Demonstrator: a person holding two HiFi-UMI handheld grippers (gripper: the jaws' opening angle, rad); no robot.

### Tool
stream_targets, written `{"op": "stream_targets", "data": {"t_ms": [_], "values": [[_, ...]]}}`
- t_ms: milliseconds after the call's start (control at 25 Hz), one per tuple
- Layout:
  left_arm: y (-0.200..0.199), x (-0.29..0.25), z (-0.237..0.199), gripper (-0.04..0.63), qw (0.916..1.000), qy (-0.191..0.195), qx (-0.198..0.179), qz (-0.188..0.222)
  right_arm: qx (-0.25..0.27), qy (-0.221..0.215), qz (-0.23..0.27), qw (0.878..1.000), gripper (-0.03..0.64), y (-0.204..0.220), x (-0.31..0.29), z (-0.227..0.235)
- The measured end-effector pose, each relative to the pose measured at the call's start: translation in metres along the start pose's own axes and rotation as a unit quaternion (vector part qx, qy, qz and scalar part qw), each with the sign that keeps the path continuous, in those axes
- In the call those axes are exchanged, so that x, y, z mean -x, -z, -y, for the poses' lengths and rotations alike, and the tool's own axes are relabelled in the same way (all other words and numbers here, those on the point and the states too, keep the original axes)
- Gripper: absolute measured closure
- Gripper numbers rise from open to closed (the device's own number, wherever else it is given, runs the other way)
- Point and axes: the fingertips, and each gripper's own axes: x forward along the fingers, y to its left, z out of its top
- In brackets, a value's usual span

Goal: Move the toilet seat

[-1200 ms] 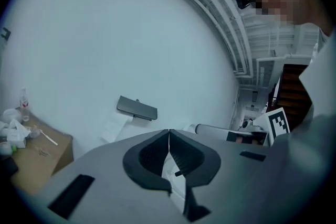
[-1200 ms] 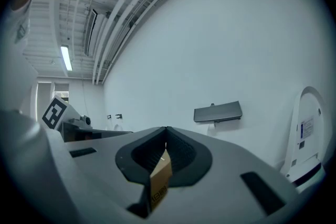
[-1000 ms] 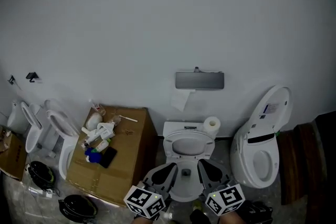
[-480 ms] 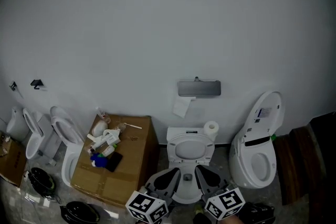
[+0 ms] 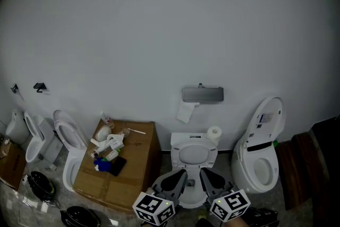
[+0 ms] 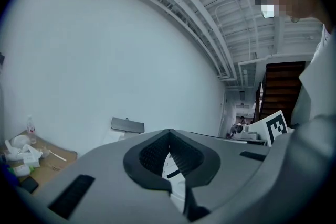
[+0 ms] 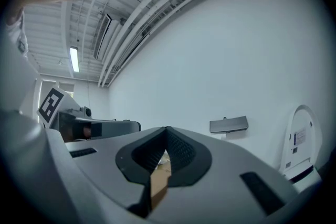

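The white toilet [image 5: 194,165] stands against the wall at bottom centre of the head view, and its seat [image 5: 194,156] lies down on the bowl. Both grippers hover just in front of it, apart from it. My left gripper [image 5: 179,177] is on the left and my right gripper [image 5: 207,177] on the right, each with a marker cube behind it. In the left gripper view the left gripper [image 6: 169,135] has its jaws together on nothing. In the right gripper view the right gripper [image 7: 167,132] also looks shut and empty.
A second toilet [image 5: 261,154] with its lid raised stands to the right. A cardboard box [image 5: 127,173] bearing bottles and clutter sits to the left, with two more toilets [image 5: 66,138] beyond. A paper dispenser [image 5: 202,94] hangs on the wall, above a paper roll [image 5: 214,134] on the tank. Dark wooden stairs [image 5: 311,167] are far right.
The head view has tilted up and back, so the toilet and box sit lower and smaller. Both grippers stay together in front of the bowl.
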Motion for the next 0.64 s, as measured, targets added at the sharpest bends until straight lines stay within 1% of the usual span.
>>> {"op": "stream_targets", "data": {"t_ms": [440, 640], "values": [[0.003, 0.011, -0.013, 0.586, 0.9997, -0.016, 0.013, 0.011, 0.007, -0.008, -0.002, 1.0, 0.607, 0.004, -0.001, -0.011], [0.005, 0.017, -0.025, 0.586, 0.999, -0.035, 0.018, 0.021, 0.007, -0.03, -0.007, 1.0, 0.607, 0.01, -0.013, -0.017]]}}
